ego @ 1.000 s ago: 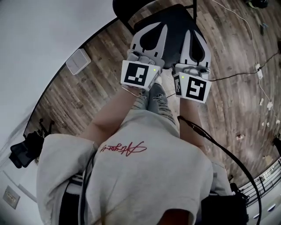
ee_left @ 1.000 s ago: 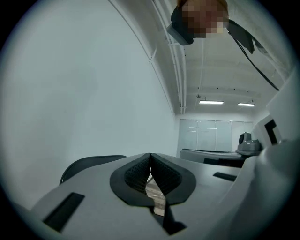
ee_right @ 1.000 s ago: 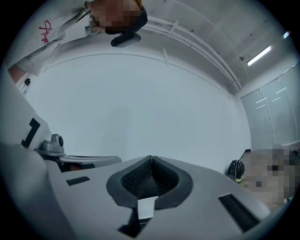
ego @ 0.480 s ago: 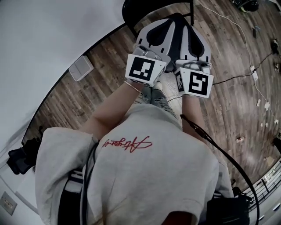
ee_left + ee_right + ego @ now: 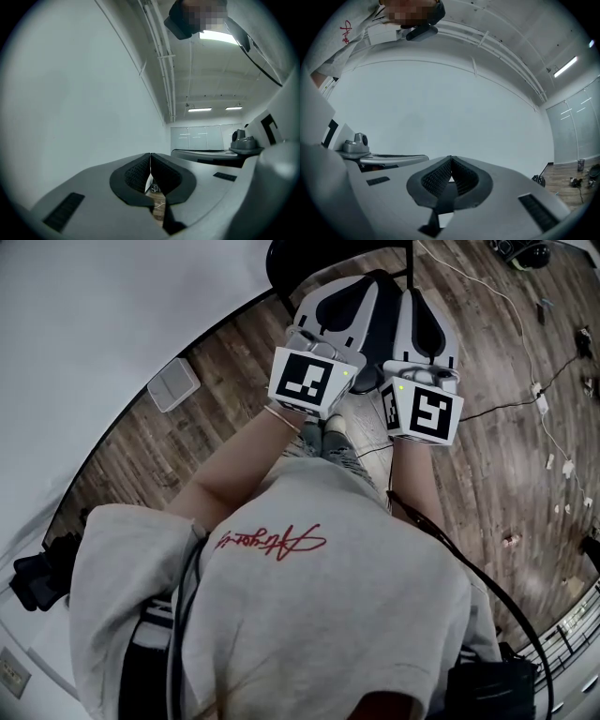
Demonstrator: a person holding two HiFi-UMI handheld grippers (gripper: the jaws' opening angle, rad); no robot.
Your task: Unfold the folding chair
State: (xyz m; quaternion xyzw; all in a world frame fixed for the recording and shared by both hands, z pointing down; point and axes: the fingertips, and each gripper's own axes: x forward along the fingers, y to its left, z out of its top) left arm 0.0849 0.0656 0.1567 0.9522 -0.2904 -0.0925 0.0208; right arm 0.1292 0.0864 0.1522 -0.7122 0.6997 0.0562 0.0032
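The left tongs (image 5: 150, 158) are resting pressed together, gripping nothing. Just beyond both tools, the folding chair (image 5: 281, 261) is showing dark by the wall (image 5: 112, 306), mostly hidden. The right tongs (image 5: 450, 161) are likewise sitting together, empty. The chair is probably stiff and weighty; I am judging its back rail and seat edge the best holds.
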